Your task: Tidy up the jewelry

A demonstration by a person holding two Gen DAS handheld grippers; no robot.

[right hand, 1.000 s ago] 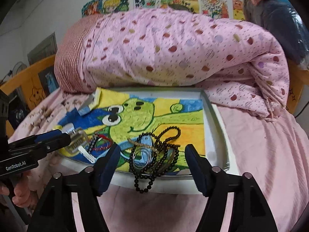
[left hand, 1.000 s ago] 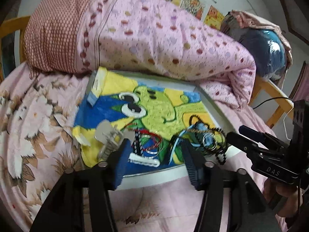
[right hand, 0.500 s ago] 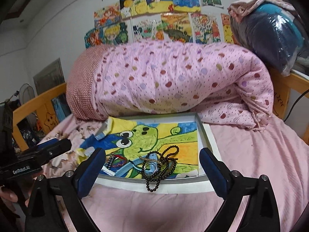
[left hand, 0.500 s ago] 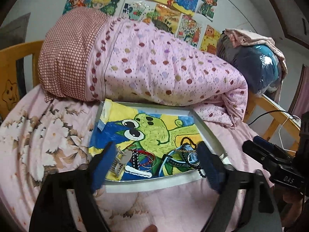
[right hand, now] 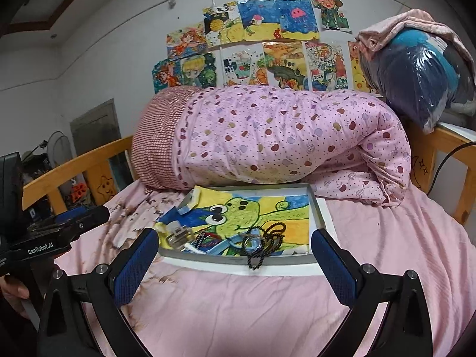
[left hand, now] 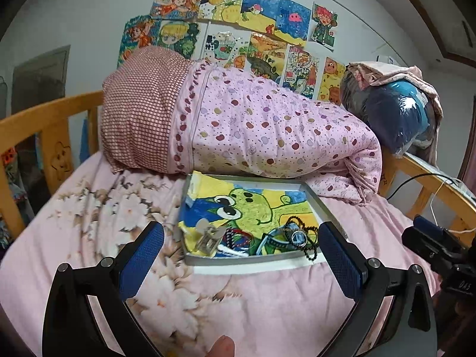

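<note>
A shallow grey tray [left hand: 319, 202] [right hand: 316, 211] lined with a frog drawing lies on the pink bed. Along its near edge lie a silver hair claw [left hand: 208, 238] [right hand: 178, 236], red and dark bangles [left hand: 238, 238] [right hand: 208, 239], a white clip [left hand: 230, 250], and a black bead necklace tangled with a ring and blue strap [left hand: 299, 236] [right hand: 258, 244]. My left gripper [left hand: 241, 264] is open and empty, short of the tray. My right gripper [right hand: 235, 266] is open and empty, also short of the tray.
A rolled pink dotted quilt [left hand: 267, 136] [right hand: 282, 136] lies right behind the tray. A wooden bed rail [left hand: 38, 125] [right hand: 77, 163] runs at left and right. A bagged blue bundle [left hand: 398, 119] [right hand: 416, 74] sits on the right rail.
Both grippers have pulled back and up from the tray, and their jaws have spread wider. The jewelry has stayed in place.
</note>
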